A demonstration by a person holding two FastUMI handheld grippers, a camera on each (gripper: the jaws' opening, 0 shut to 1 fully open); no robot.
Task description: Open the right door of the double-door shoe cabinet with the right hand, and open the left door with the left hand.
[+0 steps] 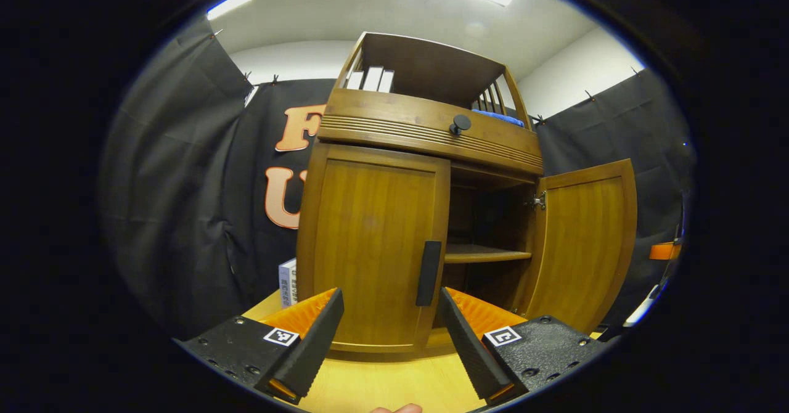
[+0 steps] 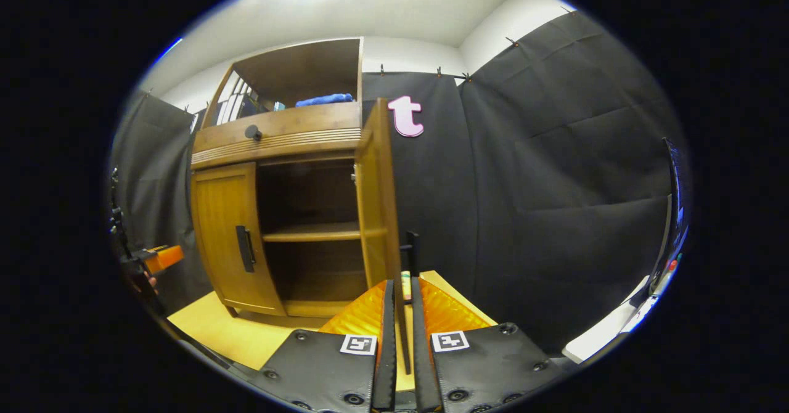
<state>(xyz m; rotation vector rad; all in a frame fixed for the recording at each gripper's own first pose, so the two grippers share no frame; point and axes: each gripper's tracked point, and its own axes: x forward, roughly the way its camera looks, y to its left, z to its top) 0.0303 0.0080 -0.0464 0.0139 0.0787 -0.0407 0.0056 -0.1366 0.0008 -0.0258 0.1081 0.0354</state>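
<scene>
The wooden shoe cabinet (image 1: pixel 431 135) stands close in front in the left gripper view. Its left door (image 1: pixel 370 246) is closed, with a black vertical handle (image 1: pixel 428 272) at its right edge. My left gripper (image 1: pixel 391 351) is open just below and in front of that handle, apart from it. The right door (image 1: pixel 585 243) is swung wide open, baring the inner shelf (image 1: pixel 484 253). In the right gripper view that right door (image 2: pixel 376 203) shows edge-on, and my right gripper (image 2: pixel 404 339) is shut on its lower edge, below the door's black handle (image 2: pixel 412 249).
The cabinet rests on a yellow surface (image 1: pixel 382 388). A drawer with a black knob (image 1: pixel 459 123) sits above the doors; books (image 1: pixel 370 79) and a blue cloth (image 1: pixel 496 117) lie on the top shelf. A book (image 1: pixel 288 282) stands left of the cabinet. Black cloth walls surround it.
</scene>
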